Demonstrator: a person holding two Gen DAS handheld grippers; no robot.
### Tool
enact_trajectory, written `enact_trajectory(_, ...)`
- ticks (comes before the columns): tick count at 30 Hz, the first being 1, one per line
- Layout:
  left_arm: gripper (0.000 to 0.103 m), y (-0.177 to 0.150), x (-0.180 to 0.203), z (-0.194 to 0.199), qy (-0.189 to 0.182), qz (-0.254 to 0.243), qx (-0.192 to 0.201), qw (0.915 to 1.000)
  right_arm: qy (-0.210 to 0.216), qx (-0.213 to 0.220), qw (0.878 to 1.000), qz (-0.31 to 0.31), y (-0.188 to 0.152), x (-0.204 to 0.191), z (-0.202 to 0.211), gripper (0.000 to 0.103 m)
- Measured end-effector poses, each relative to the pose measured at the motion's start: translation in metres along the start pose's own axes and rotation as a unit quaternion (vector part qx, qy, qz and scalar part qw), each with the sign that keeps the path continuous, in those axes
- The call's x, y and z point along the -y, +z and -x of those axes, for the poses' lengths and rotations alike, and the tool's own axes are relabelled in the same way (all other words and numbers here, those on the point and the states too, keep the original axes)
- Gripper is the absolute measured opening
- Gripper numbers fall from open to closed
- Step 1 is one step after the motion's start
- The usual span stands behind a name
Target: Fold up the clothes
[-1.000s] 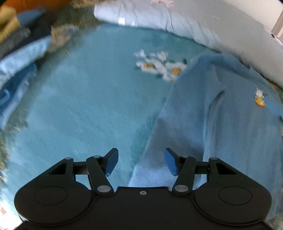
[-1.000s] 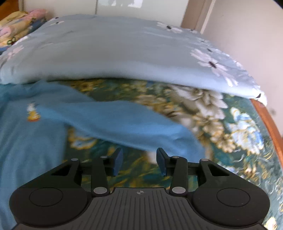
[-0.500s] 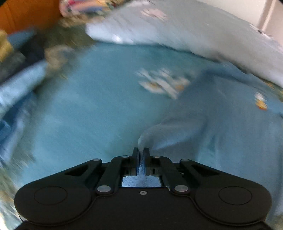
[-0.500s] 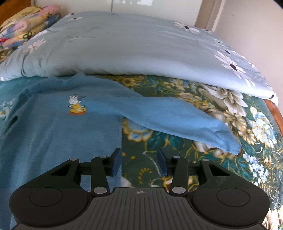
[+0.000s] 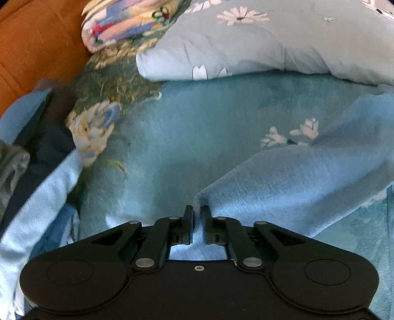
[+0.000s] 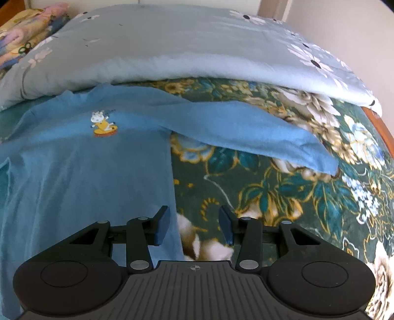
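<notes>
A blue long-sleeved shirt (image 6: 86,160) with a small cartoon print (image 6: 103,123) lies flat on the bed. One sleeve (image 6: 246,125) stretches out to the right over the floral bedspread. In the left wrist view, my left gripper (image 5: 197,213) pinches the end of the other sleeve (image 5: 283,187), which rises in a fold to the jaws. Its jaws are opening slightly, with the cloth still between them. My right gripper (image 6: 194,221) stands open just above the shirt's right side edge, and its pads touch nothing.
A grey-blue flowered duvet (image 6: 184,49) is bunched along the far side. A pile of other clothes (image 5: 37,172) lies at the left, by an orange wooden board (image 5: 32,44). A folded colourful blanket (image 5: 123,22) sits behind. The shirt rests on a teal blanket (image 5: 184,128) and dark floral bedspread (image 6: 270,192).
My left gripper closed on the sleeve end and carried it leftward across the teal blanket. The right gripper shifted toward the shirt's body, jaws unchanged.
</notes>
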State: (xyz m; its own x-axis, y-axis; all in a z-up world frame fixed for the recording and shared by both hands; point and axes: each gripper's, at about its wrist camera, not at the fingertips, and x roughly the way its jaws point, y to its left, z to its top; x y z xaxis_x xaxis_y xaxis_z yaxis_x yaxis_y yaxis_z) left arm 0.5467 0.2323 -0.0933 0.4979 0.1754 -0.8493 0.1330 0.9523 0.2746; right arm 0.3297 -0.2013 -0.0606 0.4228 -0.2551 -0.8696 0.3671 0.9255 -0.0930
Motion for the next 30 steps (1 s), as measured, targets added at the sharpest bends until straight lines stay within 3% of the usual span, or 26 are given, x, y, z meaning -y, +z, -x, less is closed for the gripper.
enact_trajectory(1, 0.010, -0.001, -0.002, 0.003, -0.004, 0.008, -0.003, 1.0000, -0.001, -0.001, 1.000, -0.001, -0.001, 0.002, 0.001, 0.040)
enact_trajectory(3, 0.029, -0.008, -0.004, 0.018, -0.010, 0.019, -0.001, 0.9998, -0.005, 0.000, 1.000, -0.005, -0.001, 0.008, 0.003, 0.040)
enact_trajectory(4, 0.033, -0.012, -0.004, 0.027, -0.013, 0.023, 0.002, 0.9996, -0.005, -0.001, 1.000, -0.010, -0.002, 0.012, 0.006, 0.040)
enact_trajectory(7, 0.035, -0.029, -0.001, 0.057, -0.029, 0.039, 0.005, 0.9988, -0.002, -0.004, 1.000, -0.029, -0.005, 0.028, 0.015, 0.041)
enact_trajectory(9, 0.039, -0.043, 0.006, 0.073, -0.070, 0.066, -0.010, 0.9953, 0.007, -0.014, 0.999, -0.043, -0.012, 0.038, 0.020, 0.042)
enact_trajectory(13, 0.041, -0.084, 0.045, 0.094, -0.212, 0.087, -0.060, 0.9715, 0.063, -0.065, 0.993, -0.073, -0.040, 0.054, 0.020, 0.042)
enact_trajectory(15, 0.041, -0.102, 0.073, 0.096, -0.238, 0.068, -0.087, 0.9649, 0.081, -0.087, 0.990, -0.074, -0.053, 0.053, 0.014, 0.042)
enact_trajectory(19, 0.041, -0.120, 0.102, 0.091, -0.290, 0.075, -0.129, 0.9454, 0.093, -0.121, 0.986, -0.071, -0.070, 0.046, -0.002, 0.041)
enact_trajectory(22, 0.041, -0.123, 0.115, 0.089, -0.290, 0.044, -0.138, 0.9460, 0.103, -0.137, 0.983, -0.064, -0.076, 0.041, -0.012, 0.041)
enact_trajectory(26, 0.042, -0.126, 0.117, 0.087, -0.293, 0.045, -0.139, 0.9447, 0.104, -0.143, 0.982, -0.058, -0.079, 0.035, -0.017, 0.041)
enact_trajectory(29, 0.038, -0.130, 0.115, 0.086, -0.305, 0.055, -0.147, 0.9394, 0.125, -0.150, 0.979, -0.063, -0.078, 0.033, -0.018, 0.021)
enact_trajectory(30, 0.032, -0.131, 0.114, 0.086, -0.312, 0.058, -0.152, 0.9359, 0.131, -0.152, 0.977, -0.064, -0.078, 0.033, -0.018, 0.013)
